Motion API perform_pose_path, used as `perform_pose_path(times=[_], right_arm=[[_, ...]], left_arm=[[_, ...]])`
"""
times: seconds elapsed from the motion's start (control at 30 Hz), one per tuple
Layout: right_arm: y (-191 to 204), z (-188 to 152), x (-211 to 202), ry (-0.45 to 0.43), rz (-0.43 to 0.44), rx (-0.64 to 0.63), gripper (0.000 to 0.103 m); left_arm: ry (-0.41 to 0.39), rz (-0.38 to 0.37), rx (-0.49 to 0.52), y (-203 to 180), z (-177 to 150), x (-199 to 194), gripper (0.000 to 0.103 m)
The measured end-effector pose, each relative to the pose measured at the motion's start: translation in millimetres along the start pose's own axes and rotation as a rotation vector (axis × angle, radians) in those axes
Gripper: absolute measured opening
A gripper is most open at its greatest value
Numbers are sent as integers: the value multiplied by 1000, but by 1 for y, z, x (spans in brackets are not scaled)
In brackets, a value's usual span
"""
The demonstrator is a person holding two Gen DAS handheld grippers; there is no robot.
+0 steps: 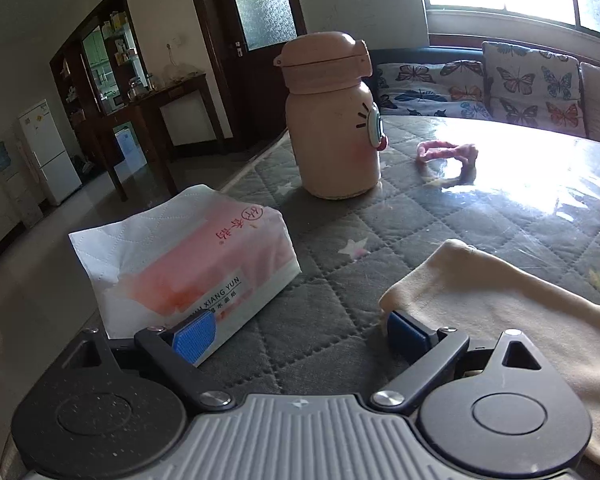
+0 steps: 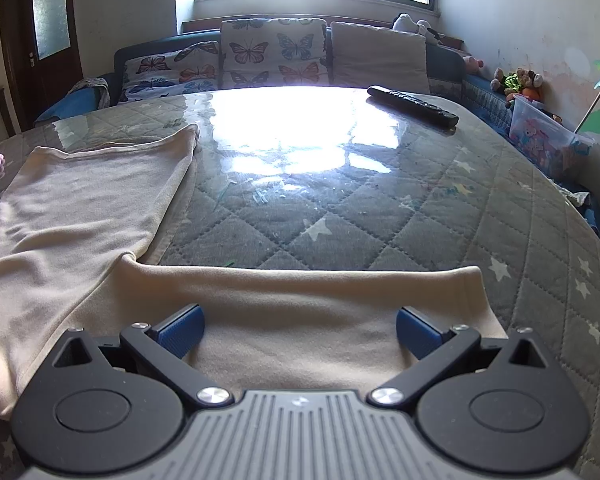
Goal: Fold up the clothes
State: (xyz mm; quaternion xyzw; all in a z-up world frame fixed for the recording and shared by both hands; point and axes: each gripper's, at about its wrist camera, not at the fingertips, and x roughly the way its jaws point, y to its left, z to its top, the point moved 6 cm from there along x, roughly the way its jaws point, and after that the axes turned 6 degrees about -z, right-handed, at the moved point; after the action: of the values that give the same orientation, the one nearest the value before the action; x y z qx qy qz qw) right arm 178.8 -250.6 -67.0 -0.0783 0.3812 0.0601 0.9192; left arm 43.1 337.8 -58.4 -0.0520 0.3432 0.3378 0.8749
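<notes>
Both grippers sit low over a quilted grey table cover (image 2: 380, 232) under glossy clear film, a butterfly-cushioned sofa (image 2: 276, 56) beyond. The left gripper (image 1: 300, 332) is spread wide, its right pad touching the cream garment's (image 2: 100, 208) corner. The right gripper (image 2: 300, 330) is spread too, directly above the garment's near fold.

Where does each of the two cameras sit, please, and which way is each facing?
Left wrist: sits on the left claw, low over the table's left edge, facing a tissue pack, a pink bottle and a door; its open fingers show.
Right wrist: sits on the right claw, over the cream garment, facing a remote and the window; its open fingers show.
Shared: the garment, the quilted table and the butterfly cushions.
</notes>
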Motion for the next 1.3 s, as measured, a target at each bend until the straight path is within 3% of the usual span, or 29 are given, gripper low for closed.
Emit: perform_pose_path(times=[0.37, 0.5, 0.7, 0.83, 1.07, 1.23, 1.3], right_arm=[[0, 0, 0, 1, -3, -4, 103], [1, 0, 0, 1, -4, -5, 103], [0, 0, 0, 0, -2, -5, 103], [-2, -1, -1, 0, 0, -4, 103], [-8, -3, -8, 7, -23, -8, 100], [16, 7, -30, -37, 31, -81, 94], [34, 8, -41, -49, 93, -117, 91]], left_arm=[[-37, -89, -18, -29, 5, -24, 95], [-76, -180, 7, -58, 13, -43, 97], [-88, -321, 138, -120, 11, -59, 97], [-77, -339, 219, -148, 1, -59, 97], [-53, -274, 281, -154, -11, -60, 96], [-111, -400, 309, -171, -13, -99, 96], [-112, -470, 327, -181, -20, -115, 95]])
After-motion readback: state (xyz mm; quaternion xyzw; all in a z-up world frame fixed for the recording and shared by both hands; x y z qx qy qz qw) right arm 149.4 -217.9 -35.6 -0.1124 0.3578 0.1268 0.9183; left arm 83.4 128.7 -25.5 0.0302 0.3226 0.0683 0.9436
